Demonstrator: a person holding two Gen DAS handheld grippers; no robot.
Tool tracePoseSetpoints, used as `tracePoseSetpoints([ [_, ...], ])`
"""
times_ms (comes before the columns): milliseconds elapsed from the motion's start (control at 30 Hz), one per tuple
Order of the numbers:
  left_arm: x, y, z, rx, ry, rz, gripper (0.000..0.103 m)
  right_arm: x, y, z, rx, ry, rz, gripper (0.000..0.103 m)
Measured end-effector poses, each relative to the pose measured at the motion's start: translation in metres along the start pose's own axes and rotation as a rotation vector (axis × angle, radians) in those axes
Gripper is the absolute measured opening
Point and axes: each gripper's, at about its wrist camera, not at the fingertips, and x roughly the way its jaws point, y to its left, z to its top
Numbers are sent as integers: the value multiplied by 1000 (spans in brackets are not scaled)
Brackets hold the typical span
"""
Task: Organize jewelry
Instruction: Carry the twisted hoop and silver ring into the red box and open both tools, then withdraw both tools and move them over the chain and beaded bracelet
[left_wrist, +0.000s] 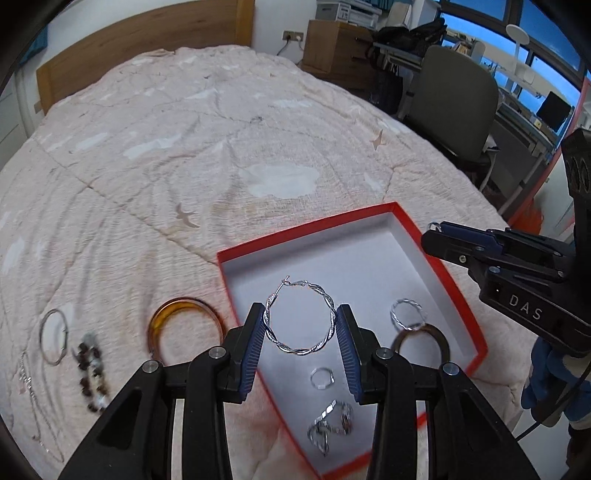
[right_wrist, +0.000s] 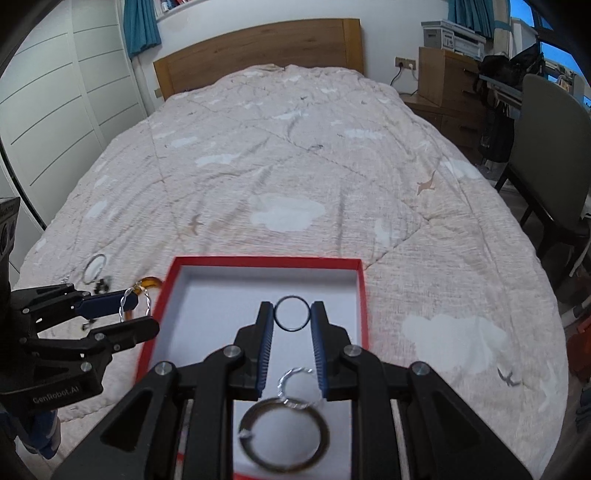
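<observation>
A red box (left_wrist: 436, 254) with a white inside lies on the bed; it also shows in the right wrist view (right_wrist: 364, 295). My left gripper (left_wrist: 300, 325) is shut on a twisted silver hoop earring (left_wrist: 300, 319), held above the box's left edge. My right gripper (right_wrist: 291, 314) is shut on a thin dark ring (right_wrist: 291, 314) above the box. It shows at the right of the left wrist view (left_wrist: 437, 227). In the box lie a twisted silver hoop (left_wrist: 408, 314), a dark bangle (left_wrist: 421, 339), a small ring (left_wrist: 322, 377) and silver earrings (left_wrist: 328, 421).
On the quilt left of the box lie an amber bangle (left_wrist: 184, 326), a thin silver bangle (left_wrist: 53, 336), a beaded bracelet (left_wrist: 90, 373) and a fine chain (left_wrist: 29, 398). A grey chair (left_wrist: 454, 110) and a desk stand to the right of the bed.
</observation>
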Motion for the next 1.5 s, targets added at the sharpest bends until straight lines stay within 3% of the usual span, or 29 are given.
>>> tracePoseSetpoints([
  [400,64,3,-2,25,87,-13,39,79,-14,5,-78,173,-4,19],
  [900,78,1,-2,71,97,11,39,102,2,10,-183,262,-33,20],
  [1067,75,0,-4,77,103,19,41,82,-1,15,-156,226,-31,21],
  [1167,62,-3,-1,62,82,1,47,53,-5,20,-128,165,-26,21],
  [1367,5,-5,-7,41,2,-16,47,-12,-21,16,-65,85,-73,21],
  [1500,-40,-13,-26,93,-19,39,47,-49,-17,6,-36,49,-69,24],
])
